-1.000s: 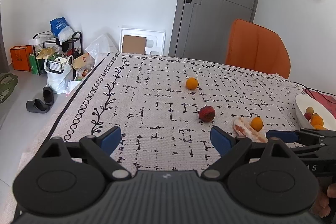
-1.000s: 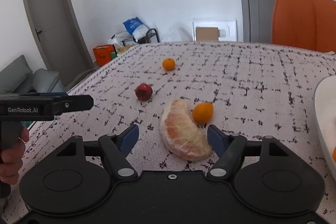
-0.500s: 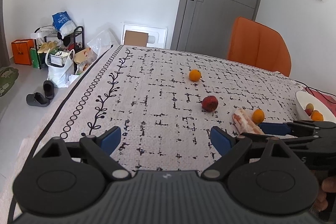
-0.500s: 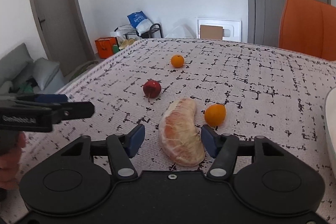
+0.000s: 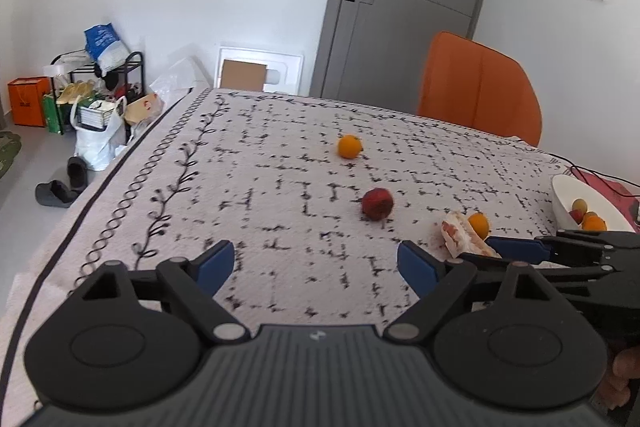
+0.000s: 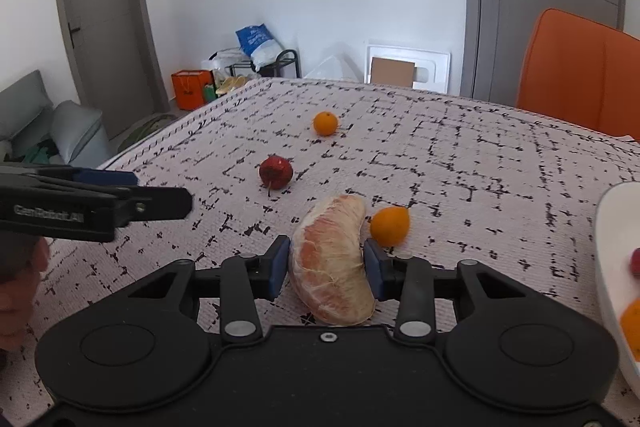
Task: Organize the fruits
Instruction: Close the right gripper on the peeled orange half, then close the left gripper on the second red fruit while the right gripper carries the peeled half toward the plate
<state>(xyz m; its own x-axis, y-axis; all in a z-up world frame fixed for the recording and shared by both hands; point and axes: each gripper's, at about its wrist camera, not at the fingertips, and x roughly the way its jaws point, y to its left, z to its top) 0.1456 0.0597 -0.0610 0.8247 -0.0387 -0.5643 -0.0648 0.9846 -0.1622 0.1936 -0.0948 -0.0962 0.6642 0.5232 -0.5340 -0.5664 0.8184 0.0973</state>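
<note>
Right tongs [image 6: 326, 269] have narrowed, closing on pomelo segment [image 6: 332, 259].

On the table [image 6: 480, 155], the pomelo wedge [image 6: 332, 259] lies just left of a tangerine [image 6: 389, 225]; apple [image 6: 275, 171] and orange [image 6: 325, 123] sit behind, bowl [image 6: 612, 267] right.

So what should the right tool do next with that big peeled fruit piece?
Probably finish squeezing gently, then lift. The right tool is closing with the fruit piece between its pads, and the bowl with other fruit sits just to its right.
</note>
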